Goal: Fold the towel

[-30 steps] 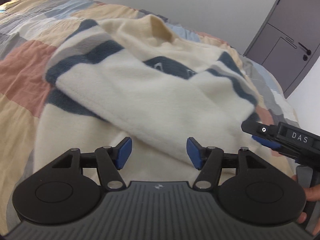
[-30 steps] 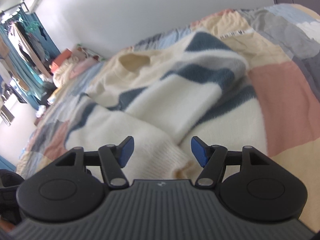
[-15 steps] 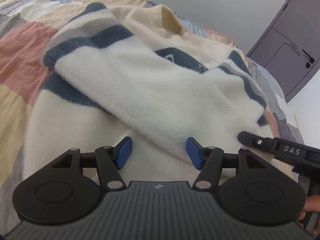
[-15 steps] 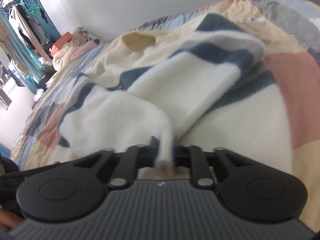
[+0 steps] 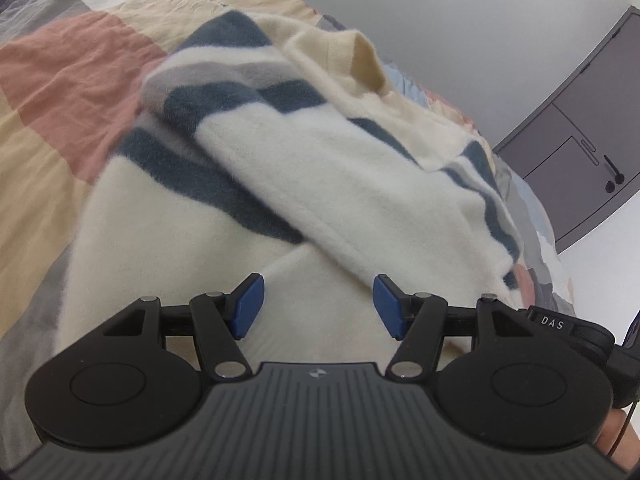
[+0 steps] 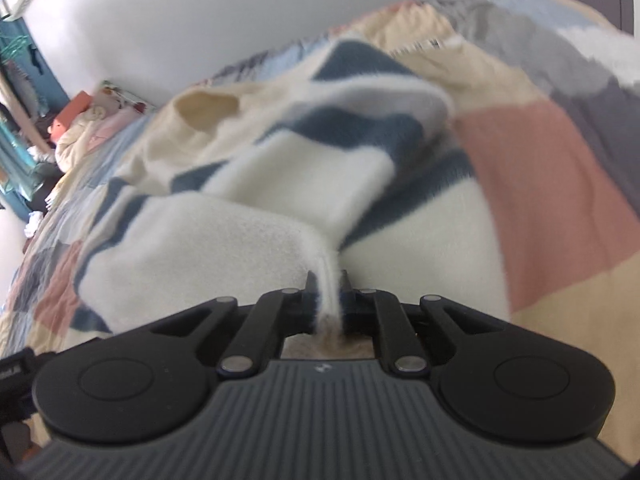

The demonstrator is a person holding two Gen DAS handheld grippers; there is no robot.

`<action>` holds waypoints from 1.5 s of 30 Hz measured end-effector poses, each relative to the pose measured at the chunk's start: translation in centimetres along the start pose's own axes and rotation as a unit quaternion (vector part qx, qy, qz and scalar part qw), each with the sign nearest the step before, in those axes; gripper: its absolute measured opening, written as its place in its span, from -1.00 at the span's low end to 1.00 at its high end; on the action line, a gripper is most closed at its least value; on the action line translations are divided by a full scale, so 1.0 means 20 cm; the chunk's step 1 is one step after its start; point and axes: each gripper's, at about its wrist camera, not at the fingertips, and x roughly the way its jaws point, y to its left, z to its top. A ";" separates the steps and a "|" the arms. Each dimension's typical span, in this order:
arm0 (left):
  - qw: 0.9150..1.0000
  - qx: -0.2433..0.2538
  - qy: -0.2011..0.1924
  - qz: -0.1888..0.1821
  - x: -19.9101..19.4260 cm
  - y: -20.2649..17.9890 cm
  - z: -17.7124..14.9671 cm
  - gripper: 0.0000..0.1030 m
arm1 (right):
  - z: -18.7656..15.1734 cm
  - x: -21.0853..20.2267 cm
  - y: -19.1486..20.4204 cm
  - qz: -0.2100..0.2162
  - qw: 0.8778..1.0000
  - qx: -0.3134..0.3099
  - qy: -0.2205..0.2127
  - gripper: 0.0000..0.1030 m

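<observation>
The fluffy cream and blue towel [image 5: 304, 184] is spread in a rumpled heap on the patchwork bedspread [image 5: 64, 80], near its middle. A small fold of its near edge is pinched tight in the right gripper [image 6: 327, 300]. The fold could slip out if it is pulled hard, because so little cloth is held. The left gripper [image 5: 318, 306] is held low over the near edge, wide apart, with nothing in it.

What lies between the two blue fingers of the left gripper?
Only cream towel surface lies below the open gap of the left gripper; nothing is pinched, as the left wrist view shows.
</observation>
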 end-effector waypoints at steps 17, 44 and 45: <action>0.999 0.002 0.010 0.032 -0.30 0.01 -0.13 0.33 | -0.01 -0.29 0.01 0.029 0.999 0.013 0.035 0.02; 0.980 -0.116 0.129 0.100 -0.58 0.41 -0.24 0.44 | -0.25 -0.34 0.08 -0.036 0.950 -0.131 0.280 0.29; 0.979 -0.118 0.133 0.097 -0.56 0.41 -0.24 0.44 | -0.26 -0.33 0.08 -0.036 0.948 -0.131 0.286 0.41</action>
